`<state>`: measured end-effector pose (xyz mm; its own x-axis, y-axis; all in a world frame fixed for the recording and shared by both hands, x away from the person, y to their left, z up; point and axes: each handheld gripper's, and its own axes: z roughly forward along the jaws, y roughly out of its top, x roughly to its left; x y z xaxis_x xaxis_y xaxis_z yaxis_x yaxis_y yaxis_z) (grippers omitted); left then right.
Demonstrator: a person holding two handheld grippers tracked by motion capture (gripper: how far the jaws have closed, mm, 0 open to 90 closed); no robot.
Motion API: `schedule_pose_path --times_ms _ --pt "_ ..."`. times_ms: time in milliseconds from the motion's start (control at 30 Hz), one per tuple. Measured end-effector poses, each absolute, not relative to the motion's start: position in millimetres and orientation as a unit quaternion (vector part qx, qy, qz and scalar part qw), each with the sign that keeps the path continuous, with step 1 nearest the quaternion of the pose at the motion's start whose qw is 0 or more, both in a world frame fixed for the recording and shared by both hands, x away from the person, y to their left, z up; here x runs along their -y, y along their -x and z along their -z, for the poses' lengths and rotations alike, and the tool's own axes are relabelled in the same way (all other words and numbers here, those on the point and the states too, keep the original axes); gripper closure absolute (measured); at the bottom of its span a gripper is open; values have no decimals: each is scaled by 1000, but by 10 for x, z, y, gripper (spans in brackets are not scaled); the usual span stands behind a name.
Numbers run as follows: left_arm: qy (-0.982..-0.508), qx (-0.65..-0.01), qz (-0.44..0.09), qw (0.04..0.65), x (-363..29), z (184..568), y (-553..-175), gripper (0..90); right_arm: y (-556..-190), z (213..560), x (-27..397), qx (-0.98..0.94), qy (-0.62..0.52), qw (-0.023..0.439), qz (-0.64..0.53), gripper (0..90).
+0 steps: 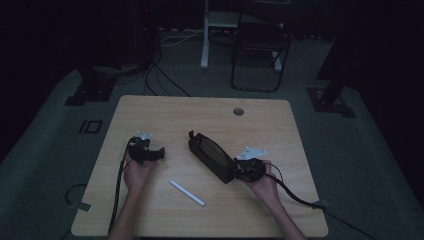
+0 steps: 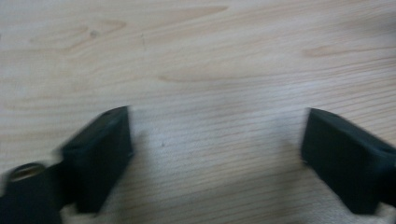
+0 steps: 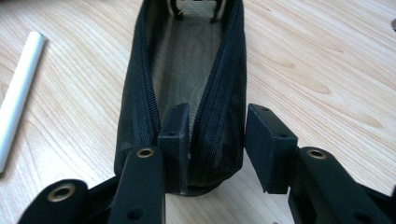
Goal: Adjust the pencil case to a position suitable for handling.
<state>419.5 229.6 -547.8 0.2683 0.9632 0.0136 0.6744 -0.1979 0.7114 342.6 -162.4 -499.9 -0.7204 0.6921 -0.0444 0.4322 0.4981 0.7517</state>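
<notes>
Your right gripper (image 3: 212, 135) straddles one zipper edge of the open black mesh pencil case (image 3: 187, 70), not yet pinching; your left gripper (image 2: 217, 154) hovers open over bare table (image 2: 196, 56).

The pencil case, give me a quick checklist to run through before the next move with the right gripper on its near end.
1. Pencil case unzipped: ok, the zipper gapes along the top and the mesh lining shows.
2. Right gripper straddles one wall: ok, one jaw is inside the opening, the other outside the side wall at the near end.
3. Pads pressing on the wall: not ok, the outer jaw stands off the fabric with a gap.
4. White pen within reach: ok, it lies on the table beside the case, untouched.
5. Left gripper free: ok, jaws wide over bare wood, nothing between them.
6. Case contents: cannot tell, its far end is partly cut off.
</notes>
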Motion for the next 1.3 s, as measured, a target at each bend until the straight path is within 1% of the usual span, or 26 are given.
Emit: schedule_pose_path --times_ms 33,133,233,267,300,367,400,533,667,800,1067,1233,1300 --pt "-738 -553 -239 305 -2296 5476 -4192 186 -3430 4998 1643 -847 -333 173 -375 612" --pt "-739 -553 -237 302 -2300 5460 -4185 221 -3447 4996 1660 -846 -335 176 -375 612" --pt "-743 -554 -228 298 -2333 5424 -4160 327 -3483 5002 1684 -844 -339 177 -376 606" --pt "-746 -552 -226 296 -2331 5418 -4152 337 -3494 5006 1691 -843 -341 177 -376 599" --pt "-748 -551 -225 294 -2320 5410 -4140 351 -3502 5008 1695 -843 -341 177 -377 590" --pt "-752 -546 -221 295 -2290 5400 -4114 414 -3509 5009 1698 -841 -344 180 -377 546" --pt "-755 -543 -219 296 -2272 5397 -4102 430 -3510 5005 1701 -840 -346 181 -377 521" --pt "-764 -524 -207 314 -2192 5390 -4023 425 -3507 4942 1740 -828 -354 192 -391 426" --pt "-775 -496 -203 333 -2102 5310 -3903 413 -3478 4845 1783 -816 -354 204 -409 397" --pt "-792 -454 -194 358 -2011 5190 -3728 396 -3391 4789 1773 -817 -343 206 -416 391" --pt "-822 -381 -149 397 -1922 5106 -3356 351 -3155 4763 1691 -829 -304 207 -421 389" --pt "-841 -339 -133 399 -1919 5142 -3117 314 -3058 4757 1657 -831 -294 205 -424 391" --pt "-849 -324 -136 395 -1915 5161 -3033 297 -3031 4755 1645 -833 -290 205 -425 390"
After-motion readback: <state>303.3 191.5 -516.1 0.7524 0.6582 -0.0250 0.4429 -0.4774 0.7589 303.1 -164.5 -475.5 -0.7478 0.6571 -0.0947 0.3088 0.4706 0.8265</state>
